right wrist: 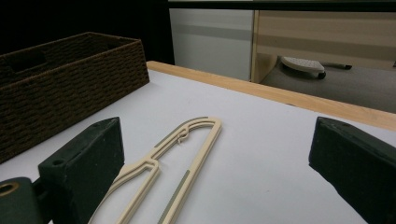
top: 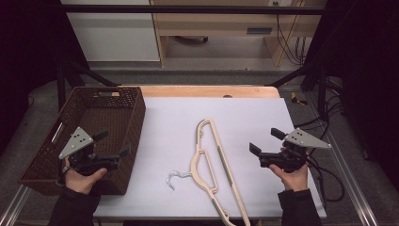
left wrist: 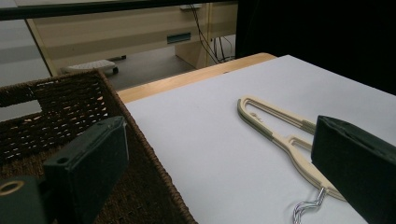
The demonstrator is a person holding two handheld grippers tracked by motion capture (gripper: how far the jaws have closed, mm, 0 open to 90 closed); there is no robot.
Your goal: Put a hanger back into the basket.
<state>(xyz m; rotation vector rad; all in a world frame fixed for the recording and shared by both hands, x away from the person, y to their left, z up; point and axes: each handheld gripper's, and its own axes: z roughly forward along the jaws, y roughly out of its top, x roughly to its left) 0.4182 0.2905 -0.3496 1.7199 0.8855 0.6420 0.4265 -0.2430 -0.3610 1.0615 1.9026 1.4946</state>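
White sheeting (top: 179,122) covered the wooden table, where a cream hanger (top: 212,160) lay flat near the middle, its metal hook (top: 175,178) toward the person. A brown woven basket (top: 127,141) stood at the table's left edge. The left gripper (top: 113,145) hovered over the basket's near right corner, jaws wide and holding nothing; the right gripper (top: 266,141) hung right of the hanger, equally wide and empty. From above, both hands showed; the right gripper view instead caught a wheeled base (right wrist: 303,64) on the floor beyond.

Rough dark-brown woven wicker basket (top: 123,123), smooth matt cream plastic hanger (top: 212,160) with shiny twisted metal hook (top: 175,178), matt white sheet over wooden table (top: 207,91)
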